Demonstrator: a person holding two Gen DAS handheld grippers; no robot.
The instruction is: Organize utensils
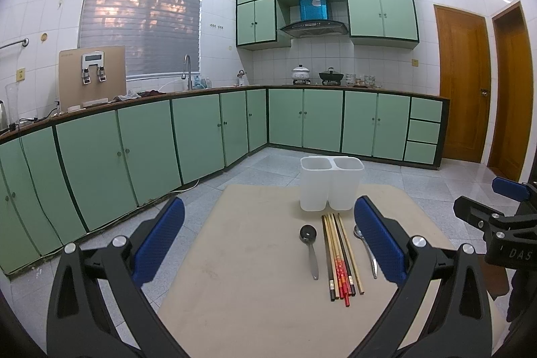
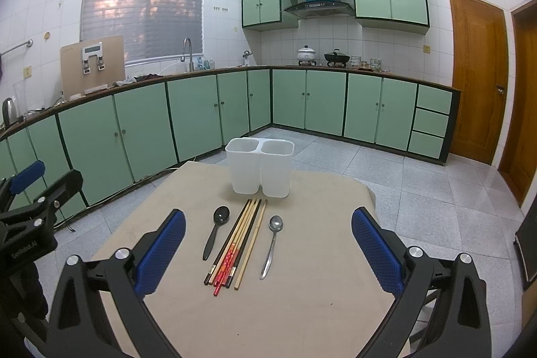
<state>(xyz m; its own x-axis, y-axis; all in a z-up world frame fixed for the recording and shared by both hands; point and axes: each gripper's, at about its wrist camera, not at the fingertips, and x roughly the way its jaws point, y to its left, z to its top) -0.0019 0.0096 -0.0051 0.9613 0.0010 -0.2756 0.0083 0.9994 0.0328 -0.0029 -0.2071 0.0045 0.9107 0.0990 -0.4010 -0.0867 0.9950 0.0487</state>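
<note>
At frame centre on the table [image 2: 302, 307], the two-compartment white holder [image 2: 259, 169] shows nothing inside; chopsticks [image 2: 236, 244], black spoon [image 2: 216, 232] and metal spoon [image 2: 272, 244] lie before it. Both the left hand-held gripper [image 1: 268, 240] and right hand-held gripper [image 2: 268, 249] stand apart, holding nothing.

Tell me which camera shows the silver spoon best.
The right wrist view: the silver spoon lies fully exposed on the table, right of the chopsticks, bowl and handle both clear. In the left wrist view the same spoon is partly hidden behind a blue finger of the left claw; only part of its bowl and handle shows.
</note>
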